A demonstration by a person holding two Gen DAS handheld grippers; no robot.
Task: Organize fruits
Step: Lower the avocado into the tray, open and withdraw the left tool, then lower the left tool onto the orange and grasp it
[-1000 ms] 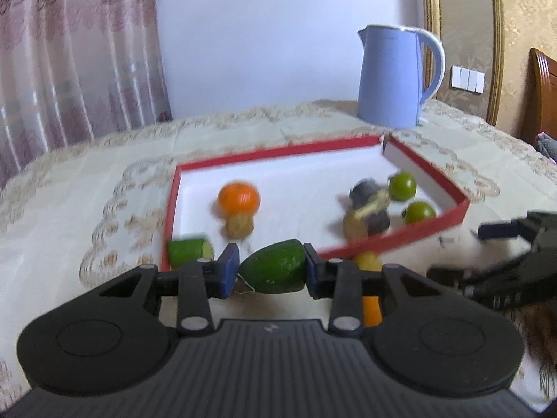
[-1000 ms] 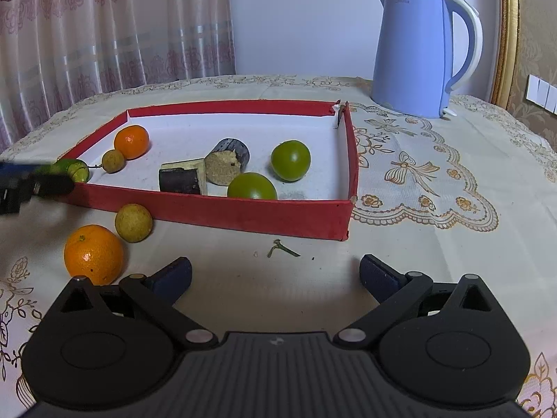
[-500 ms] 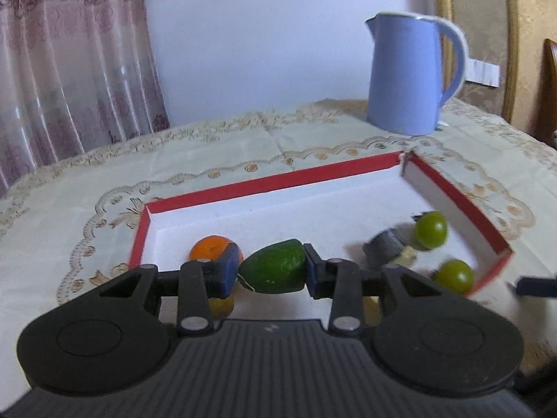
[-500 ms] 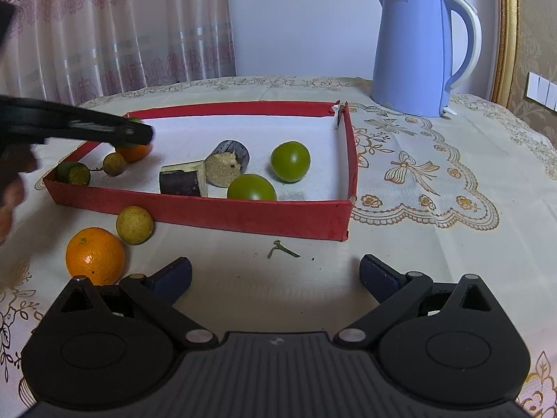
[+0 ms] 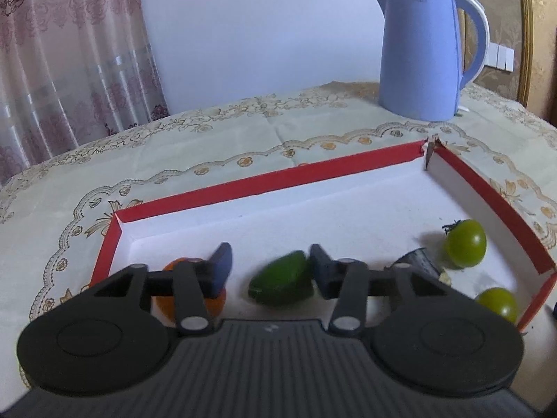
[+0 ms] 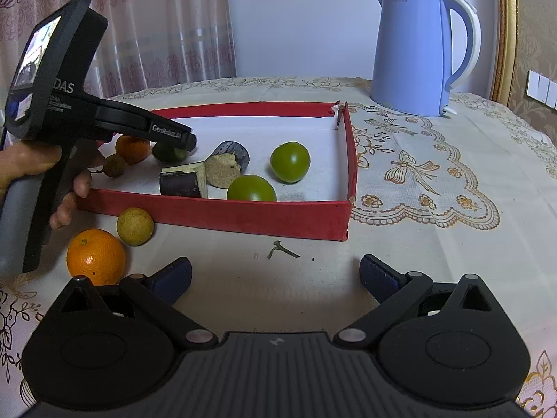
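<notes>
My right claw (image 6: 275, 275) spread wide above bare cloth, my left claw (image 5: 269, 266) parted over the red tray (image 5: 313, 174), green fruit (image 5: 280, 280) loose between its pads on the white floor, blue kettle (image 5: 423, 52) beyond

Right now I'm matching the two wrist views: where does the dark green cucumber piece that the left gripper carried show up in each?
Left wrist: dark green cucumber piece lies low centre on the white floor of the red-walled tray, between the open left gripper fingers.
Right wrist: it peeks out at left, mostly hidden under the left gripper.
Shared landmark: the blue electric kettle behind the tray's torn far corner.
</notes>
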